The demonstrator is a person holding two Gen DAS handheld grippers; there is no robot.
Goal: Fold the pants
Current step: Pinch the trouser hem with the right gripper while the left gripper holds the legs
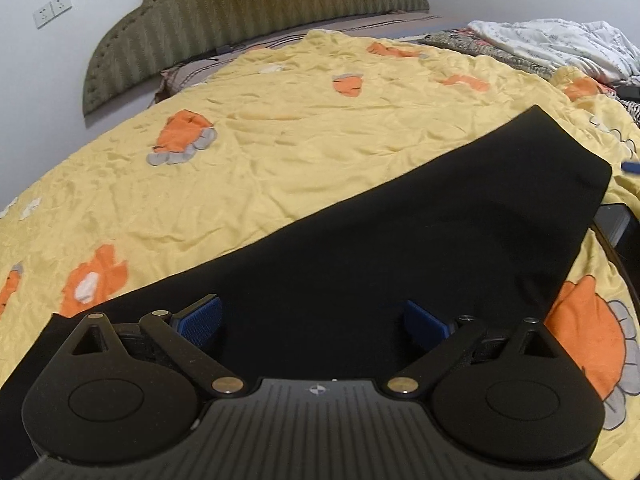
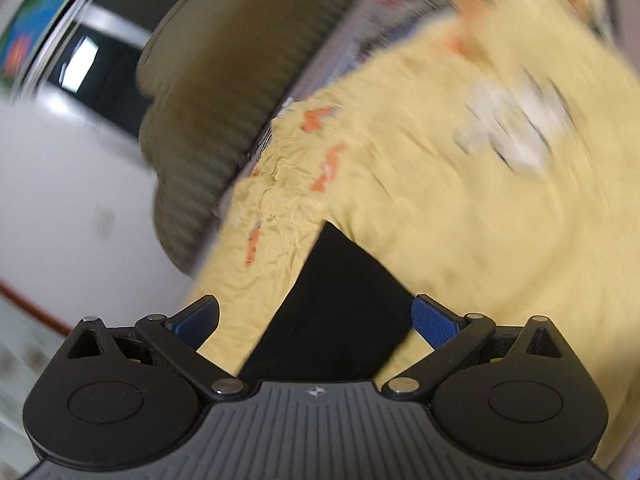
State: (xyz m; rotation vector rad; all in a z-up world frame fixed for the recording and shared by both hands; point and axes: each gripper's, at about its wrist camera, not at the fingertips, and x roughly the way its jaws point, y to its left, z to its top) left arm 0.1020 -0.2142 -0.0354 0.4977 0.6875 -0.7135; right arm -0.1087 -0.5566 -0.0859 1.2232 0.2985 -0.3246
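The black pants [image 1: 400, 248] lie flat on the yellow bedspread [image 1: 280, 140], folded into a long band running from lower left to upper right. My left gripper [image 1: 313, 322] is open just above the near part of the pants, blue pads [image 1: 204, 320] wide apart. In the blurred, tilted right wrist view the pants [image 2: 336, 312] show as a narrow dark strip on the bedspread [image 2: 480, 220]. My right gripper [image 2: 316, 320] is open over that strip, holding nothing. A bit of the right gripper's blue pad shows in the left wrist view [image 1: 632, 167], beyond the far end of the pants.
An olive padded headboard [image 1: 240, 12] stands against the white wall at the back. A crumpled white patterned sheet [image 1: 560, 44] lies at the far right of the bed. A dark object [image 1: 618, 224] sits at the right edge. Wall sockets [image 1: 52, 10] are at the upper left.
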